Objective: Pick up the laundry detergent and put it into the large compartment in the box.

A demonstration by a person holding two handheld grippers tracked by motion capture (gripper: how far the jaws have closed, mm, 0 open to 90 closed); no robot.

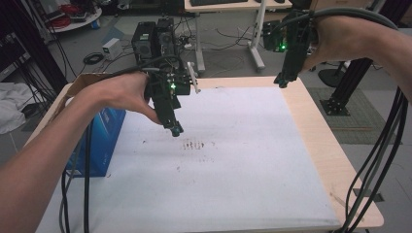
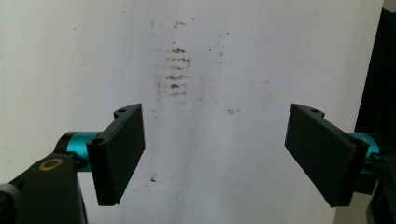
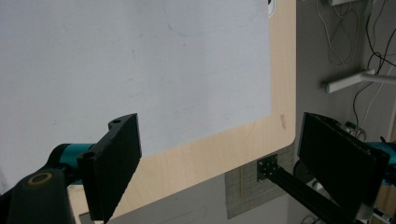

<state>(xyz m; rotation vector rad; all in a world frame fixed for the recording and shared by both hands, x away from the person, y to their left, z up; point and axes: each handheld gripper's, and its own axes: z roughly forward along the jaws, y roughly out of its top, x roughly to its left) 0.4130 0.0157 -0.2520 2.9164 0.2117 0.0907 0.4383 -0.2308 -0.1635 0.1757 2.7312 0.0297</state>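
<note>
At frame centre-left we hold our left gripper [image 1: 176,129] low over the white mat [image 1: 233,184], jaws spread, nothing between them, just above the brown smudges [image 1: 193,144]. A blue box [image 1: 99,141] stands at the left edge, contents hidden. Upper right, our right gripper [image 1: 282,83] hangs spread over the table's [image 1: 335,165] far corner.

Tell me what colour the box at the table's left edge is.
Blue; the box shows best in the high view.

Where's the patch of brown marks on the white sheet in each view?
High view: brown marks mid-sheet, just below and right of the left gripper.
Left gripper view: brown marks upper centre, above the open jaws.
Right gripper view: not in it.
Shared landmark: the white sheet.
</note>
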